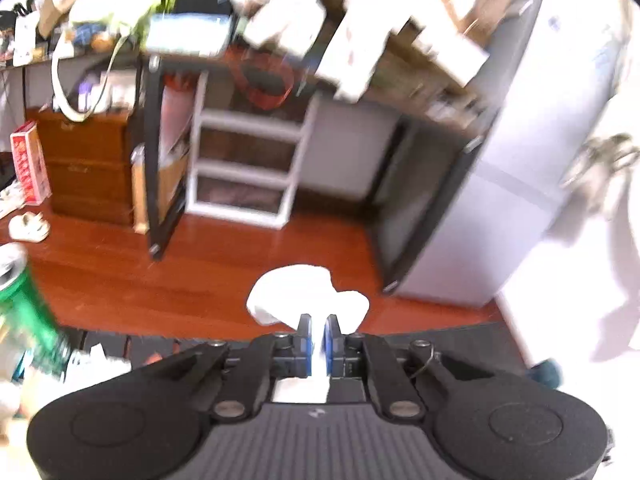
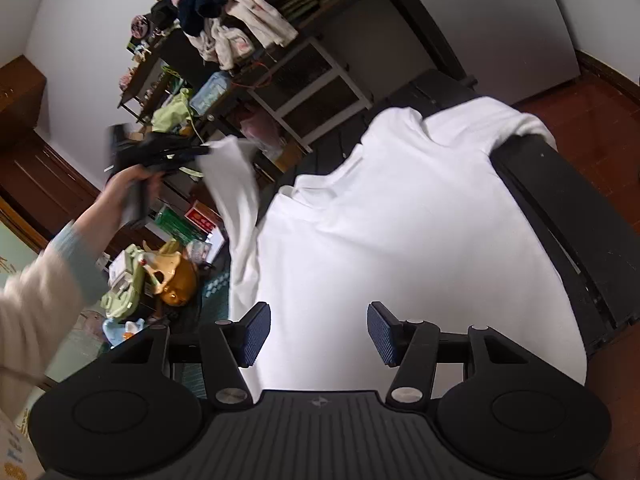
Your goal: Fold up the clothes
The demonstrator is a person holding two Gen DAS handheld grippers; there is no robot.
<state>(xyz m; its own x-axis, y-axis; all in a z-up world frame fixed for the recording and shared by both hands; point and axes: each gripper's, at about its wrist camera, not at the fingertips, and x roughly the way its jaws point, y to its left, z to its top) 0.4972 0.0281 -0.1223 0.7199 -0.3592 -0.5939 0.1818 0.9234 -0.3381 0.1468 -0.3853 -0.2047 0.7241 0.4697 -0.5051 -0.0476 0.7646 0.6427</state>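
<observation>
The white shirt [image 2: 400, 232] lies spread on the dark desk [image 2: 560, 208], and it looks light, soft and limp, so it will likely sag from any point of hold. The left claw [image 1: 318, 338] is clamped on one edge of it, lifted to the side of the desk. The right claw [image 2: 318, 334] hovers above the shirt with its jaws apart; a hem or corner seems the best hold.

Bright, overexposed whites; left view motion-blurred; fisheye bending and dark corners in both.
</observation>
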